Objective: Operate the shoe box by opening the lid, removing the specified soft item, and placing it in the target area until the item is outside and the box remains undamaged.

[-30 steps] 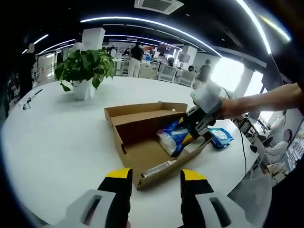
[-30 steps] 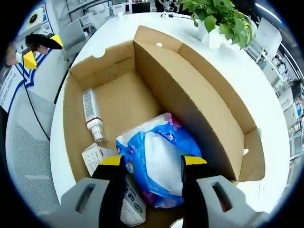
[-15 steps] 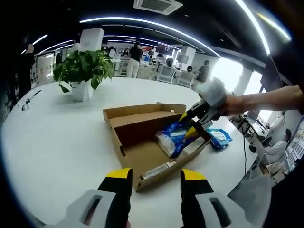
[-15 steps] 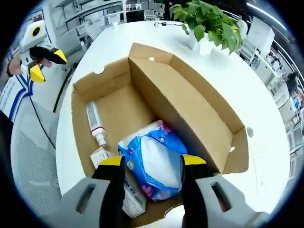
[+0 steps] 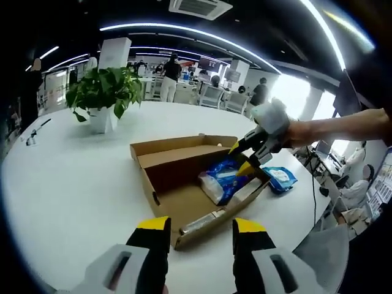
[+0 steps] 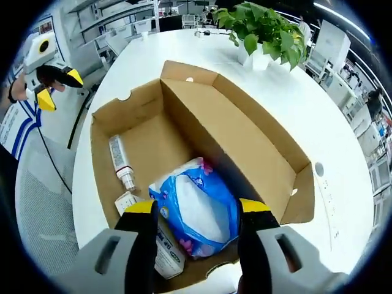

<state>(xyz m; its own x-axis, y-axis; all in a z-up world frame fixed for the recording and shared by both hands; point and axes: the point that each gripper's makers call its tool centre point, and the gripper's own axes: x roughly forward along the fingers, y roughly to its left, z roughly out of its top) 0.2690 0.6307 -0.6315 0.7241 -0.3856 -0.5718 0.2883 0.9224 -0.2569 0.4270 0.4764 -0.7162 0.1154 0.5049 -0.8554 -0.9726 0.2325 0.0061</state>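
Blue soft pack (inside the open shoe box) lies between the unclenched right gripper jaws.

— Box position?
— Shoe box on table, lid open. Plant behind it, well apart.
— Contents?
— Soft pack inside, near end, w/ right gripper jaws either side. Tube beside it. Second pack on table, outside box, right side.
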